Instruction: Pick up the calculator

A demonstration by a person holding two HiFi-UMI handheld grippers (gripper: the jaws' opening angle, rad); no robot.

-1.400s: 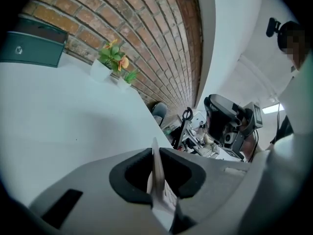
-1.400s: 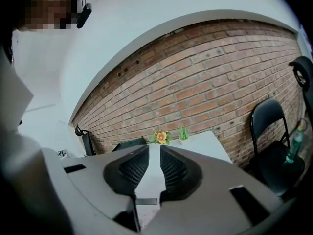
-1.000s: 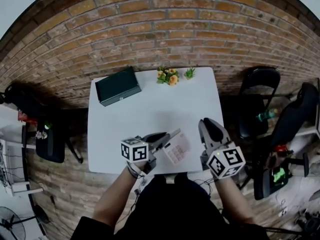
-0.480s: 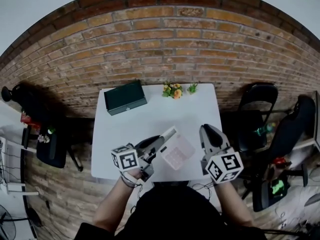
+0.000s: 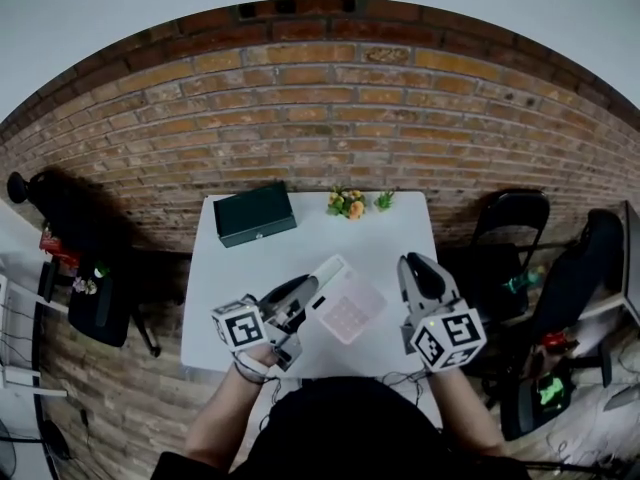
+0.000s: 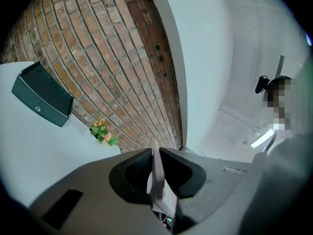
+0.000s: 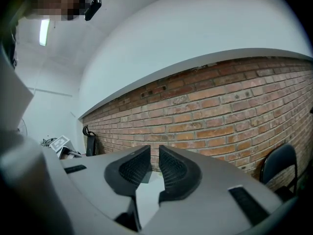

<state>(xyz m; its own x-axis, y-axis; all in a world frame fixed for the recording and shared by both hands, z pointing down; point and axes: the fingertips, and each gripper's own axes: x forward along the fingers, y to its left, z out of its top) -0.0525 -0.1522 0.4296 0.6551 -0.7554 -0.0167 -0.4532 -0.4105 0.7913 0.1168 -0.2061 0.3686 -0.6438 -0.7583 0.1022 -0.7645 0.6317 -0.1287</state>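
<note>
One-edge hold. Head view: left gripper (image 5: 318, 290) pinches calculator (image 5: 350, 308), most of it jutting beyond the jaws above the bench (image 5: 380, 238); it may pivot or slip. Left gripper view: jaws clamped on the thin edge. Right gripper view: right gripper (image 7: 154, 151) jaws all but together, empty, giving no support.

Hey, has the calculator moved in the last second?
Yes. The calculator, clamped in the left gripper, has risen off the white table toward the camera, away from the table's near edge.
</note>
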